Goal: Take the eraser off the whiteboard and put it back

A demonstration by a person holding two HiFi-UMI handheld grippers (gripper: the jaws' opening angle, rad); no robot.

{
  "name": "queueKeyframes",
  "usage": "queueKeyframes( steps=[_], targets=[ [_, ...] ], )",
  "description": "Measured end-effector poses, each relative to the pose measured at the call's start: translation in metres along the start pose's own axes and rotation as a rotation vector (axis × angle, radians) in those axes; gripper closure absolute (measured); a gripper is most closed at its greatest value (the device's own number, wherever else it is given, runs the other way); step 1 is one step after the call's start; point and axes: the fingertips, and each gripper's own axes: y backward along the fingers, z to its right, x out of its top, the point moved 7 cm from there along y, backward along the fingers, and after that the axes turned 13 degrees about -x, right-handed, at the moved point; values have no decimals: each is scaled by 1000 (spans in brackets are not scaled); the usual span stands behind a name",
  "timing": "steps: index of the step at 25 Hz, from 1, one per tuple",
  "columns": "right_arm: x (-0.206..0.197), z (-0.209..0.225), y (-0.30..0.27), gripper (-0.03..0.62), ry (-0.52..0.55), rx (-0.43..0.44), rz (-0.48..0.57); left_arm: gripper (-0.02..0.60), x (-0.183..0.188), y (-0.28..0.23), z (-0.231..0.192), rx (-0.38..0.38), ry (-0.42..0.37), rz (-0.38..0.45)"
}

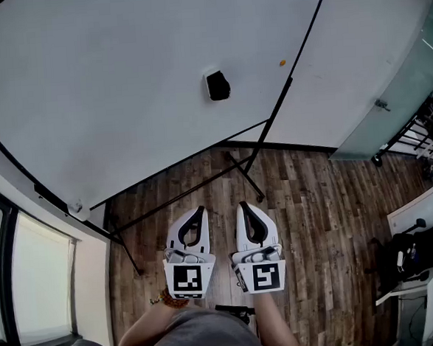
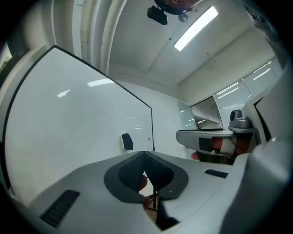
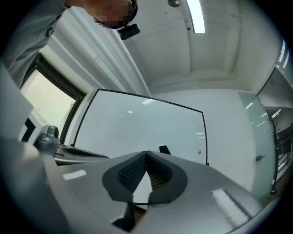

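Eraser (image 1: 217, 86) is on the whiteboard (image 1: 122, 86), right of its centre and near its right frame edge. We see both claws side by side below the whiteboard's lower edge, well apart from it. Left gripper (image 1: 198, 210): jaws closed tip to tip, nothing between. Right gripper (image 1: 243, 206): likewise closed, empty. Right gripper view: its jaws hide the eraser's lower part. Head view cuts off the whiteboard's left side. Orange dot (image 1: 282, 63) by the whiteboard's right edge, too small to identify
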Motion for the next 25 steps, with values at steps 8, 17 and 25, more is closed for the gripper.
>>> queueKeyframes(
  steps=[8, 17, 25],
  targets=[
    [-4, 12, -37, 583, 83, 28, -35, 575, -1, -37, -6, -50, 13, -15],
    [3, 23, -74, 577, 79, 82, 18, 575, -3, -78, -26, -47, 23, -23],
    [-10, 36, -104, 565, 106, 48, -8, 575, -12, -100, -51, -59, 21, -38]
  ],
)
